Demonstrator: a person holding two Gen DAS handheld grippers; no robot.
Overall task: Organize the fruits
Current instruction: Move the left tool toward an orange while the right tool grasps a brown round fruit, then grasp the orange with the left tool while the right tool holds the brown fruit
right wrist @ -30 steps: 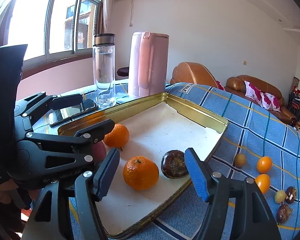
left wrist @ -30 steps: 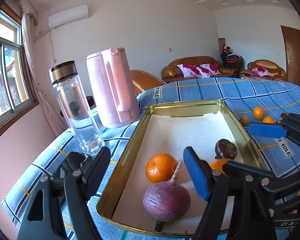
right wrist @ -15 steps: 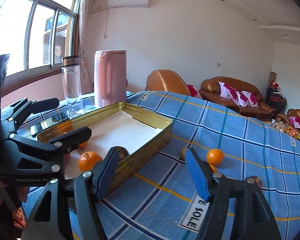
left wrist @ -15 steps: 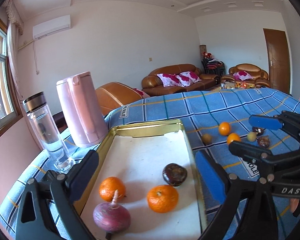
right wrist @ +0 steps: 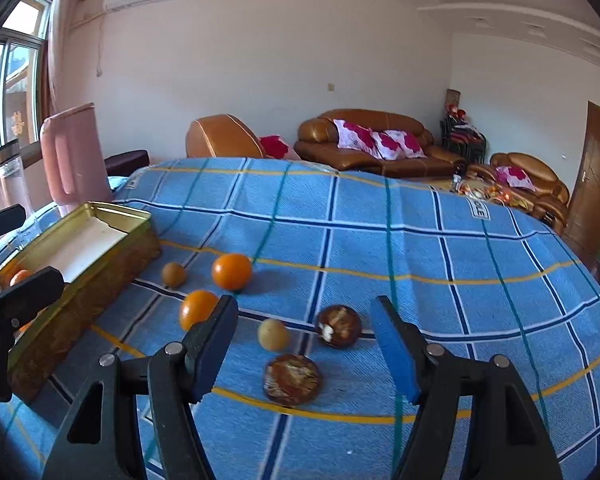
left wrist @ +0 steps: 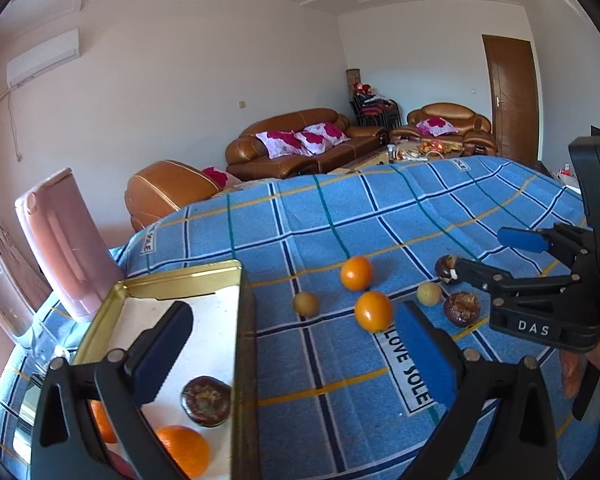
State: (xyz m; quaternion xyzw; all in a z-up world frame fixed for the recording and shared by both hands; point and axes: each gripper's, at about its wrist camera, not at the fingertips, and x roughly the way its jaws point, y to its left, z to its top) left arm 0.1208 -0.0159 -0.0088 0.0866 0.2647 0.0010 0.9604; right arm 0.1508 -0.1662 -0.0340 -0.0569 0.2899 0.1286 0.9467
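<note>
My left gripper point(left wrist: 296, 344) stands wide open and empty above the right wall of the gold tray point(left wrist: 180, 280). In the tray lie a dark fruit point(left wrist: 206, 400) and an orange point(left wrist: 184, 448). On the blue checked cloth lie two oranges point(right wrist: 231, 271) point(right wrist: 198, 312), two small tan fruits point(right wrist: 174, 274) point(right wrist: 274, 334) and two dark brown fruits point(right wrist: 339, 326) point(right wrist: 293, 378). My right gripper point(right wrist: 306, 340) hangs open just short of the tan and dark fruits, holding nothing. The left wrist view shows the right gripper point(left wrist: 492, 256) beside those dark fruits.
A pink kettle point(left wrist: 64, 240) and a glass bottle point(right wrist: 14, 180) stand behind the tray at the left. The blue cloth point(right wrist: 420, 248) stretches far to the back and right. Brown sofas stand beyond the table. A hand point(left wrist: 576, 372) holds the right gripper.
Both grippers have swung right, away from the tray, toward the loose fruits on the cloth. The left jaws have widened, and the purple root stayed in the tray.
</note>
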